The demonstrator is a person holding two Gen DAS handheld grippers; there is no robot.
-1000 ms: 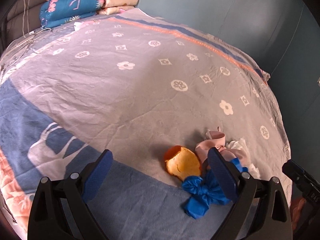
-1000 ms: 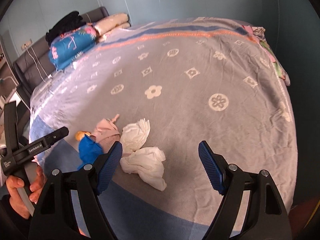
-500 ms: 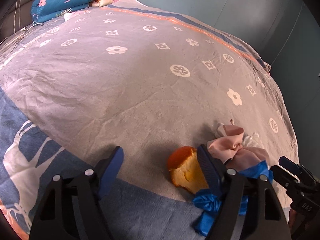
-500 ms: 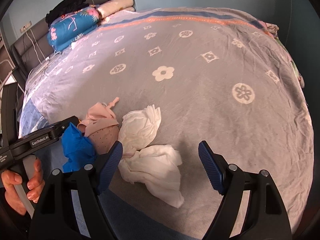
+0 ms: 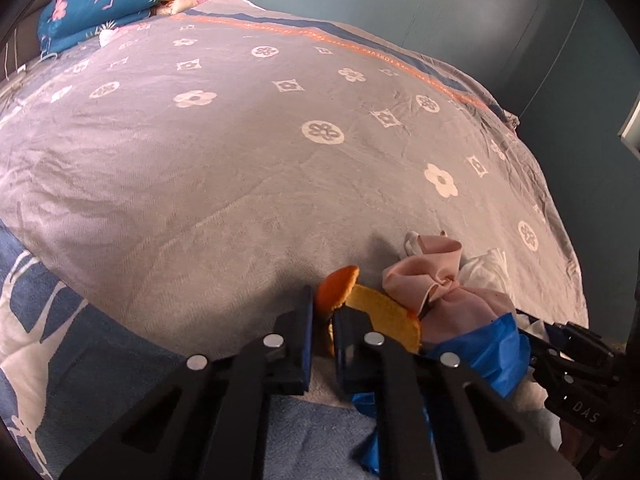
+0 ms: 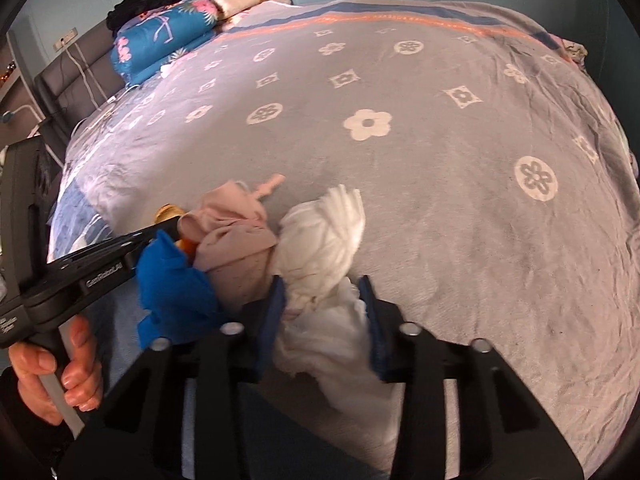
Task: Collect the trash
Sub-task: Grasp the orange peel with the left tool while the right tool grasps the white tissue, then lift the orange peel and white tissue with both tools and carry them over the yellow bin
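Looking along the left claw (image 5: 322, 320), its jaws stand pressed almost together on the near edge of the orange peel (image 5: 360, 308), which sticks up between the pads and curls away toward the far side. The peel lies straight ahead of this claw, near the foot edge of the bed (image 5: 240, 160), its long axis slanting from the pads toward the right. Just right of it, touching, sit the crumpled pink cloth (image 5: 432, 280) and the blue wad (image 5: 480, 356); a corner of white tissue (image 5: 492, 264) shows behind them. The other tool's black tip pokes in at the lower right. My judgement: the peel is pinched, so lifting it clear is next, and the pink cloth leaning on it may drag along.

From the right wrist, the right claw (image 6: 322, 300) is closing around the white tissue (image 6: 320, 248), which lies between the blue pads and runs from them away up the bed, its long axis roughly in line with the fingers. The pads appear to press into the folds, though blur makes that uncertain. Left of it, touching, lie the pink cloth (image 6: 236, 236) and blue wad (image 6: 172, 280), with the left tool and the person's hand (image 6: 60, 372) beyond. The right side is plainly nearer the tissue, the left nearer the peel.
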